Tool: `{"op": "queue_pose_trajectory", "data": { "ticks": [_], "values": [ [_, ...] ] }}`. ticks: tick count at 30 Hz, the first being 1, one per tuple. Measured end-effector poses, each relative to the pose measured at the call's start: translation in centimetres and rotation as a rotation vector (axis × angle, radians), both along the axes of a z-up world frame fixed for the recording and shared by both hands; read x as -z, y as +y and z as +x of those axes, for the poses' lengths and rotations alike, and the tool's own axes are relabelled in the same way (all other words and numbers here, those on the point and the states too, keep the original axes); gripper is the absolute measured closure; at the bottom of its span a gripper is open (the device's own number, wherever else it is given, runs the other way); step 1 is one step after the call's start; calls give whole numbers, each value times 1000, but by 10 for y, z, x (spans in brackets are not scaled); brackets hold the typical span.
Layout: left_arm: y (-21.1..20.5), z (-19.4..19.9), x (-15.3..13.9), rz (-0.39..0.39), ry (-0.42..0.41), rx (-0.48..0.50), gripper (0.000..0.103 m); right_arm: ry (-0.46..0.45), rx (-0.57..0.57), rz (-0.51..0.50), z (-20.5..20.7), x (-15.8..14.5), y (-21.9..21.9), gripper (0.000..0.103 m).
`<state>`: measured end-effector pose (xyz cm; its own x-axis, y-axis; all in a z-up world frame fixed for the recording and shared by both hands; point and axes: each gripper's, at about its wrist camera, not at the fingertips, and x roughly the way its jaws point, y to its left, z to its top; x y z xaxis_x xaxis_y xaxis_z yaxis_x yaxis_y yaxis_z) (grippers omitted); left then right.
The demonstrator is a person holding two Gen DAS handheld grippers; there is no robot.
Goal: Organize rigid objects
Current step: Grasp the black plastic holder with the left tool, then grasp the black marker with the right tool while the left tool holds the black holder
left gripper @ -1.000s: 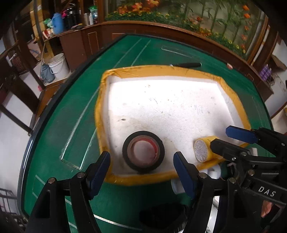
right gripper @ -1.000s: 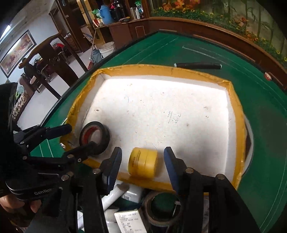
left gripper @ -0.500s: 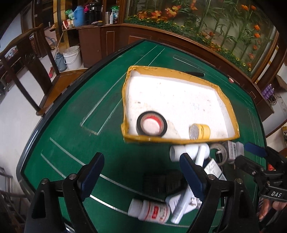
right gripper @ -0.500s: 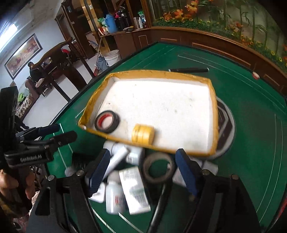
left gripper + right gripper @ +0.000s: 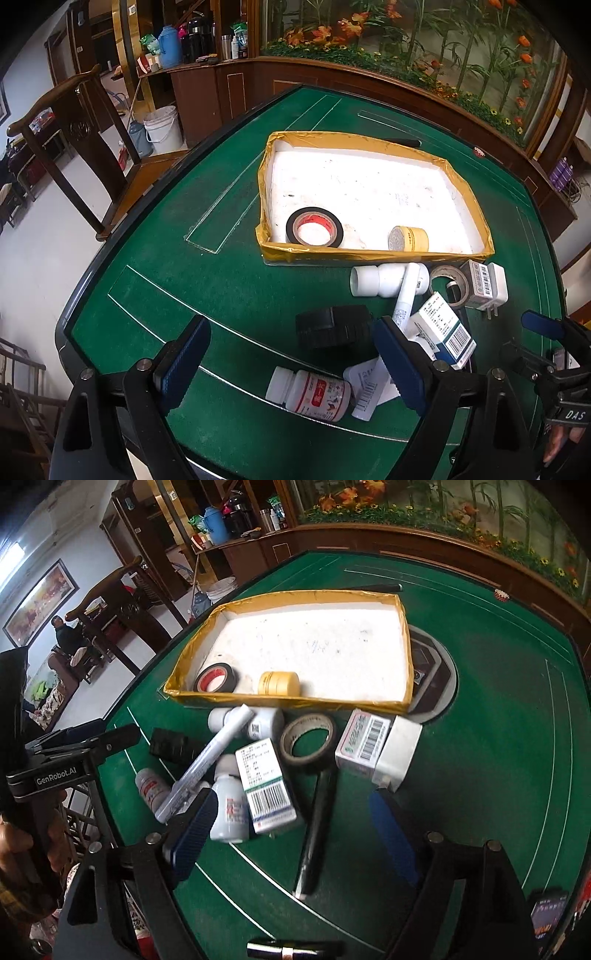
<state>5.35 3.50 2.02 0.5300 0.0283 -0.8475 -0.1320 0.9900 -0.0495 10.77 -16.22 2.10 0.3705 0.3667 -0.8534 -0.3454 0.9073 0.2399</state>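
Both wrist views look steeply down from near the surface toward the tray, sharing it and the clutter just before it.

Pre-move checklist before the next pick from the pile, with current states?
1. Left gripper empty: ok, its jaws have just been opening and nothing is between them.
2. Right gripper empty: ok, its jaws have just been opening and stand wide above the pile, pads pressing on nothing.
3. Tray has room: ok, only the black tape roll and the yellow tape roll are inside, near the front wall.
4. Next items isolated: not ok, the white marker lies across the bottles and the barcode box overlaps a white bottle.
5. Black pen free to lift: cannot tell, its far end reaches the grey tape ring.
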Motion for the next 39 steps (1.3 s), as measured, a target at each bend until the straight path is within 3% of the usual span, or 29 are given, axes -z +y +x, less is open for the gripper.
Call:
{"op": "queue_pose_trajectory", "data": {
  "ticks": [11,26,28,32,34,36,37,39],
  "values": [
    [-1,-1,10,0,22,3,10,20,-1,2,-14,6,0,19],
    [-1,26,54,-150,121,-13,11,57,57,-15,-15,17,-14,19],
    [-2,31,56,-171,125,-13,14,61,65,-17,-14,19,-17,19],
    [-9,39,60,-204,129,9,35,69,84,-27,-13,23,-25,19],
    [-13,41,59,-194,120,19,36,73,90,-33,-11,25,-28,20],
    [-13,41,59,-199,117,21,36,76,89,-37,-8,26,-28,32],
    [-12,40,59,-203,116,20,36,81,84,-40,-7,28,-27,44],
    [-8,38,59,-207,117,17,36,98,71,-57,-2,34,-22,53]
  ]
}}
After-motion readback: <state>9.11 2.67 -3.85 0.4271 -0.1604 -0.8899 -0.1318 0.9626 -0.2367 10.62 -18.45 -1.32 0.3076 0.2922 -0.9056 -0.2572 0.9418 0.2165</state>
